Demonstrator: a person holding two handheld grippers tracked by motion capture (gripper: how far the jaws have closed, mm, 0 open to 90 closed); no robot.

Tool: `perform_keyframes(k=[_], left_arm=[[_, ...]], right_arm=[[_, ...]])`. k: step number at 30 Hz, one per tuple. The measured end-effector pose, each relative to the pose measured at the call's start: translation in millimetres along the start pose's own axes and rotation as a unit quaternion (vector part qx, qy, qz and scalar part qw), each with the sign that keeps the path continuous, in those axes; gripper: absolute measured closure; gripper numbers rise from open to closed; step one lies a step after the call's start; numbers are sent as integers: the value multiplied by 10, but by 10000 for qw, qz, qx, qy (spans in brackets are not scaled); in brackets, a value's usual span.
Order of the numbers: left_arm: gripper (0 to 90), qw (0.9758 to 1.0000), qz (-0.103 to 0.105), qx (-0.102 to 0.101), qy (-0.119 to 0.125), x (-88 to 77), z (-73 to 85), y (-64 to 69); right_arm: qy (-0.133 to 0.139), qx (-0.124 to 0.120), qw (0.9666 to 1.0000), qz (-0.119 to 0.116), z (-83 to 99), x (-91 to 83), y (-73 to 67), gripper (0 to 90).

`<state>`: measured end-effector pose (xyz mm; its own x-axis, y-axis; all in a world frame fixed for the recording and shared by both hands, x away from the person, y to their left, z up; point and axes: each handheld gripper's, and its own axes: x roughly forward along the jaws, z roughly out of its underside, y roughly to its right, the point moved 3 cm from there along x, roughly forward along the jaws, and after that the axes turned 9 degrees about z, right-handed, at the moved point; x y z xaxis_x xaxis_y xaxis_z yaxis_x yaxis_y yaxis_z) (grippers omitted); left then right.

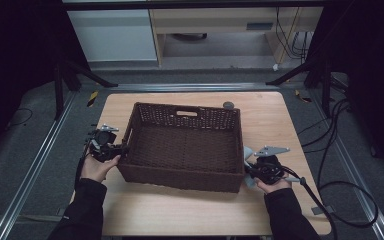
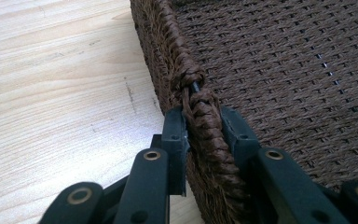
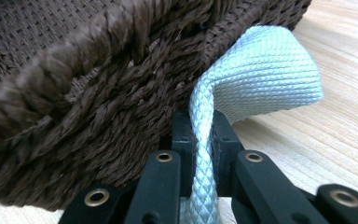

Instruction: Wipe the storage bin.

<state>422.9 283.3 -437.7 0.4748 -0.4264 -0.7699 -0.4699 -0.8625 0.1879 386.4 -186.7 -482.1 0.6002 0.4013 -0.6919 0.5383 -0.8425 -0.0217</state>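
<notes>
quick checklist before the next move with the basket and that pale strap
1. Left tool clamped on the basket rim: ok, pads press the braided edge.
2. Right tool holding the pale woven strap: ok, pinched between the pads.
3. Strap free of the basket wall: cannot tell, it curls right against the weave.
4. Basket inside free of items: ok.
5. Basket fully on the table: ok, with bare wood on every side.
6. Small grey disc behind the basket out of the way: ok.

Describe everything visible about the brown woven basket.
The basket is a dark brown, tightly woven rectangular tray with a braided rim and a cut-out handle slot in its far wall. It sits upright and empty on the wooden table. The left gripper pinches its left rim; a pale woven strap in the right gripper lies against its right wall.
</notes>
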Motion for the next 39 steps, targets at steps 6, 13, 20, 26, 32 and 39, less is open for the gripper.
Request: perform_keyframes(k=[6, 13, 20, 26, 32, 39], left_arm=[[735, 9999, -29, -90, 67, 31, -37, -7], [736, 9999, -105, -88, 68, 72, -94, -23], [734, 9999, -90, -80, 76, 78, -97, -33], [734, 9999, -93, -83, 77, 76, -94, -33], [736, 9999, -117, -94, 79, 83, -106, -37], [736, 9997, -162, -123, 97, 121, -161, -63]], right_arm=[[810, 207, 9965, 24, -204, -338, 106, 838], [647, -48, 9979, 53, -212, -314, 47, 838], [183, -11, 9998, 16, -30, -117, 28, 837], [-133, -119, 9998, 37, 73, -11, -55, 837], [480, 123, 9988, -61, -72, -243, 31, 838], [723, -66, 9974, 5, -172, -390, -16, 838]])
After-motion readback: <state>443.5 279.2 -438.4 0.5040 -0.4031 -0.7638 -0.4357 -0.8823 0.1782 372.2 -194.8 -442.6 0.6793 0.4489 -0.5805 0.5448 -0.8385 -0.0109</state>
